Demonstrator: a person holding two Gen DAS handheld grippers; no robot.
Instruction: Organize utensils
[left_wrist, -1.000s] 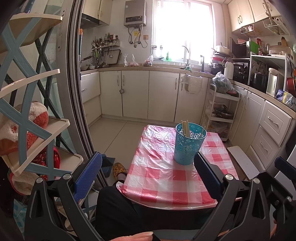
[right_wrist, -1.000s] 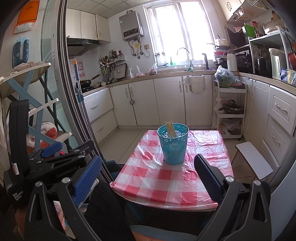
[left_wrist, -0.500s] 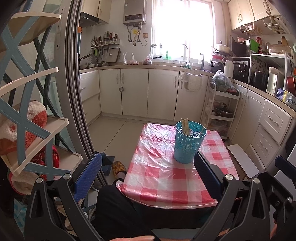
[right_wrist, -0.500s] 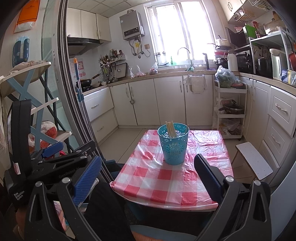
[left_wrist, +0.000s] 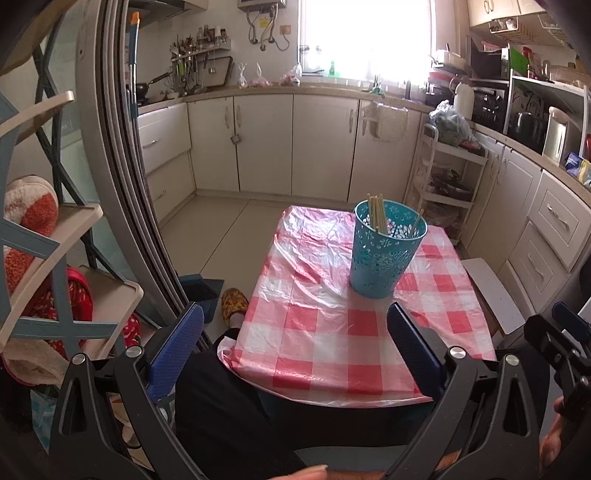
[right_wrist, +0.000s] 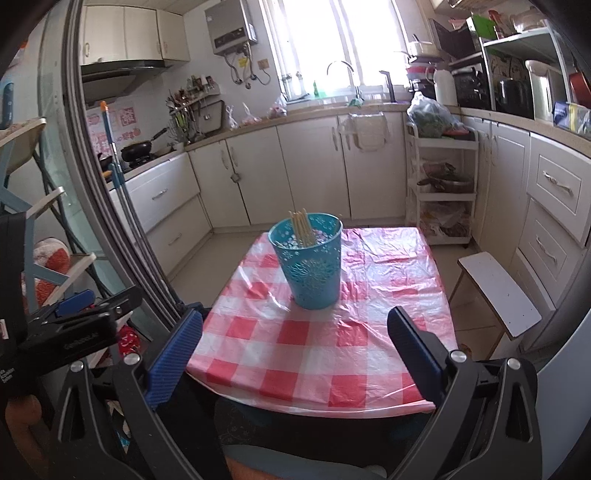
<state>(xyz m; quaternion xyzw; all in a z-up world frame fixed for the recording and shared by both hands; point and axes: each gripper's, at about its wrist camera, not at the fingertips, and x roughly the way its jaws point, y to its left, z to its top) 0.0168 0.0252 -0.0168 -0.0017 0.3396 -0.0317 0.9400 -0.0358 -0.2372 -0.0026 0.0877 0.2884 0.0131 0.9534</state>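
Beyond both of your wide-spread, empty grippers, left gripper (left_wrist: 295, 347) and right gripper (right_wrist: 295, 345), the perforated turquoise plastic holder (right_wrist: 308, 260) stands mid-table on the red-checked plastic cloth (right_wrist: 317, 343), pale wooden chopsticks (right_wrist: 303, 228) upright inside, roughly equidistant from both.

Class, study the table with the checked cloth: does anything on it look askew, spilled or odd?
Mostly tidy. The teal holder stands upright with chopsticks inside. One chopstick leans apart from the bundle, and the plastic cloth is wrinkled at the far end.
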